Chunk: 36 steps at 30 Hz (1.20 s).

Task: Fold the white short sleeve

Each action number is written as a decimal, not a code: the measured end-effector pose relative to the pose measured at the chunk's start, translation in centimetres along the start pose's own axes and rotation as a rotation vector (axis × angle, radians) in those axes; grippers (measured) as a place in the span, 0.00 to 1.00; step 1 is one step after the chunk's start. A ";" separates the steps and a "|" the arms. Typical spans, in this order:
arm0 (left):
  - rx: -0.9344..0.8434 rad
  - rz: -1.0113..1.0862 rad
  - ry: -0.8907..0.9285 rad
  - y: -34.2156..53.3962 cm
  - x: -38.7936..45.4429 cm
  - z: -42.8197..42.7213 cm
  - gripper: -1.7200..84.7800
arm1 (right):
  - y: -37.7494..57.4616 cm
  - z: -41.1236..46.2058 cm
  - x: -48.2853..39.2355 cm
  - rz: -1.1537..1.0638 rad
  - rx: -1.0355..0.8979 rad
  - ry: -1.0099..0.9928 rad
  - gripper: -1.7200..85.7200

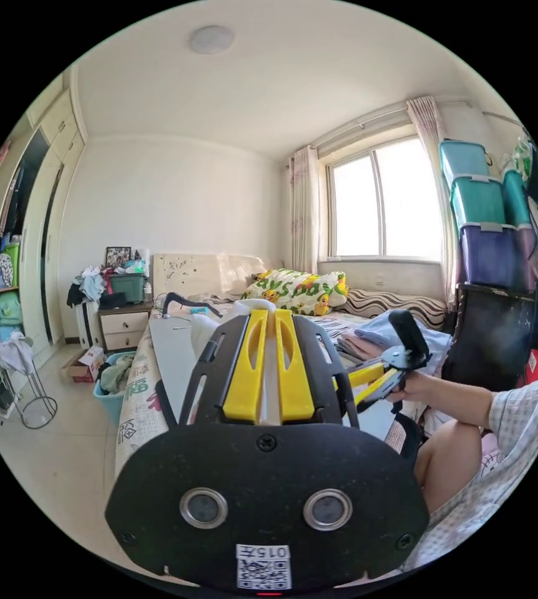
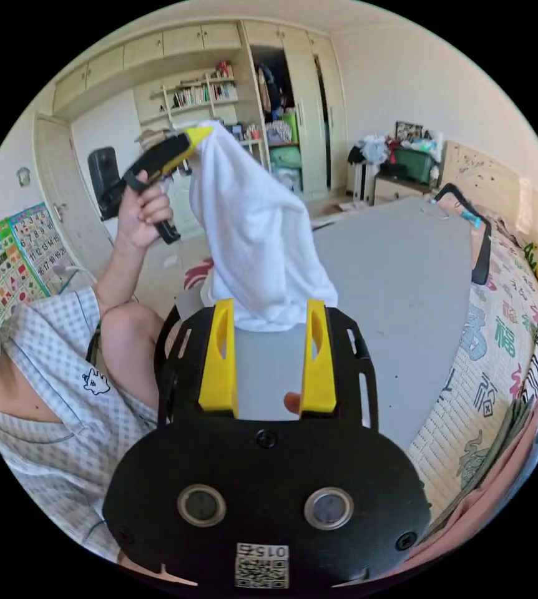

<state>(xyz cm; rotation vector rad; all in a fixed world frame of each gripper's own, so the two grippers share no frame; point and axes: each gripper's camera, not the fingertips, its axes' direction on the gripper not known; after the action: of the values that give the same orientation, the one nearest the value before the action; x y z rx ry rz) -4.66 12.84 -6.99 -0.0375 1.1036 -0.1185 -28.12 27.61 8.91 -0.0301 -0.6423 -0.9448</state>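
The left claw (image 2: 199,133) pinched the white shirt (image 2: 256,231) up high. The right claw (image 2: 270,312) was open just below it, ready to grab the hem and spread it.

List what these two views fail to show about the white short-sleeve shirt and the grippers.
1. Right gripper view: the white short-sleeve shirt hangs bunched from the left gripper; folds hide sleeves and collar.
2. Same view: its bottom edge runs behind the open right gripper at both sides; contact with the grey board unclear.
3. Left gripper view: yellow jaws cover all but a white sliver.
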 end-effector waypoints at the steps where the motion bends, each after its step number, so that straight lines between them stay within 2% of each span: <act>1: 0.002 -0.034 0.027 0.5 -0.4 -0.1 0.02 | -0.3 0.7 -0.4 -0.013 -0.005 -0.014 0.22; 4: 0.003 -0.060 0.013 1.7 -0.5 -0.5 0.02 | -1.1 4.9 -2.2 -0.092 -0.083 0.056 0.21; 6: -0.001 -0.072 0.005 2.3 -0.3 -0.5 0.02 | -1.2 7.1 -2.5 -0.082 -0.064 0.227 0.17; 10: -0.020 -0.027 -0.047 3.3 1.0 -0.6 0.02 | -1.4 8.9 -1.5 -0.074 -0.070 0.254 0.13; 13: -0.009 0.008 -0.105 3.8 1.8 -1.1 0.02 | -0.7 8.1 -1.1 -0.071 -0.025 0.313 0.07; 17: 0.043 0.018 -0.133 3.5 2.8 -2.5 0.02 | 1.3 1.0 -0.8 -0.018 0.194 0.380 0.06; 22: 0.204 0.113 -0.102 1.3 6.9 -5.1 0.02 | 5.2 -9.3 -4.0 -0.041 0.494 0.389 0.06; 27: 0.297 0.238 -0.094 -1.1 11.6 -5.2 0.02 | 8.2 -13.3 -9.7 -0.139 0.636 0.659 0.05; 32: 0.207 0.241 -0.118 -3.2 12.0 0.4 0.02 | 7.5 -11.9 -6.0 -0.083 0.537 0.732 0.05; 36: -0.004 0.218 -0.188 -4.3 9.5 9.7 0.03 | 5.6 -7.2 3.1 0.062 0.363 0.631 0.06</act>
<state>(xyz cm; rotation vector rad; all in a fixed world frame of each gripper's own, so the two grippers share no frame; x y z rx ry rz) 7.84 7.19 -10.68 0.0671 0.9137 0.0809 -18.97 26.57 6.10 0.5488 -0.2146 -0.7099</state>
